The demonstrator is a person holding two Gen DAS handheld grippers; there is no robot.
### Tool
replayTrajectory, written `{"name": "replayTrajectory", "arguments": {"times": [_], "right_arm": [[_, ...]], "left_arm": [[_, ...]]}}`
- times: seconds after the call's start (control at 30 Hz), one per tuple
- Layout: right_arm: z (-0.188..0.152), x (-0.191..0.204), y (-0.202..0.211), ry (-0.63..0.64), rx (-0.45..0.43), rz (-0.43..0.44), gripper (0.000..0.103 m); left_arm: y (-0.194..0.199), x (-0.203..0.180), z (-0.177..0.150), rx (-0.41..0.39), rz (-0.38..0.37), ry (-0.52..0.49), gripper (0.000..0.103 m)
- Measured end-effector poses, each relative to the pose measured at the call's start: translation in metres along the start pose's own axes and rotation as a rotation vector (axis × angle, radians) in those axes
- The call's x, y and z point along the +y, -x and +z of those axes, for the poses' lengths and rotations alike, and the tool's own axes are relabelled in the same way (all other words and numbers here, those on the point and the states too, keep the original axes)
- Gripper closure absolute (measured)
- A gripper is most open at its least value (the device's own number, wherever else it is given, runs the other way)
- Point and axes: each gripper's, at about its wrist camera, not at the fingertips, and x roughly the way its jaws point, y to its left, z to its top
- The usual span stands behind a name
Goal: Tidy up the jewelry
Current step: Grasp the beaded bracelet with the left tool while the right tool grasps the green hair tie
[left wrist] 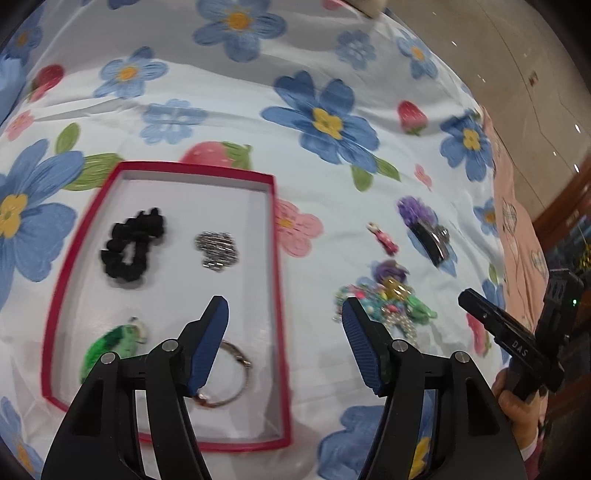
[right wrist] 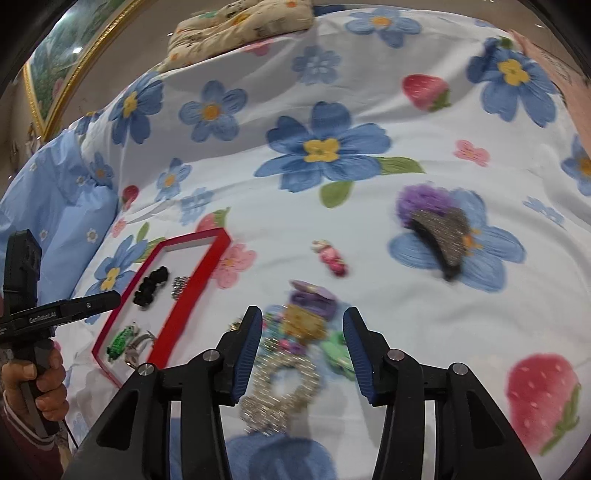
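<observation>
A red-rimmed tray (left wrist: 275, 258) lies on the flowered sheet. It holds a black scrunchie (left wrist: 133, 243), a silver sparkly clip (left wrist: 218, 251), a green piece (left wrist: 110, 343) and a metal ring (left wrist: 236, 369). My left gripper (left wrist: 284, 306) hangs open over the tray's right rim, gripping nothing. To the tray's right lies a pile of mixed jewelry (right wrist: 303, 325) with a silver beaded bracelet (right wrist: 284, 376). My right gripper (right wrist: 303, 314) stands open just above this pile, its pads not pressing anything. Farther off lie a pink clip (right wrist: 332, 258) and a purple-and-black hair claw (right wrist: 439, 232).
A patterned cushion (right wrist: 240, 26) sits at the bed's far edge and a light blue pillow (right wrist: 55, 192) at the left. A gold-framed picture (right wrist: 62, 62) stands beyond. Pink cloth (left wrist: 517, 229) borders the sheet on the right. A hand (right wrist: 40, 380) holds the left gripper's handle.
</observation>
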Motion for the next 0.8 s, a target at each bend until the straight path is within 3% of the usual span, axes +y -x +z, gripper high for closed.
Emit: {"name": "replayTrajectory", "arguments": {"times": [0.47, 0.8], "right_arm": [[-0.023, -0.027, 0.004, -0.029, 0.035, -0.020, 0.055], [-0.022, -0.024, -0.032, 0.093, 0.141, -0.011, 0.051]], "left_arm": [[-0.039, -0.048, -0.013, 0.088, 0.016, -0.152, 0.040], [-0.082, -0.070, 0.000, 0.157, 0.049, -0.292, 0.040]]}}
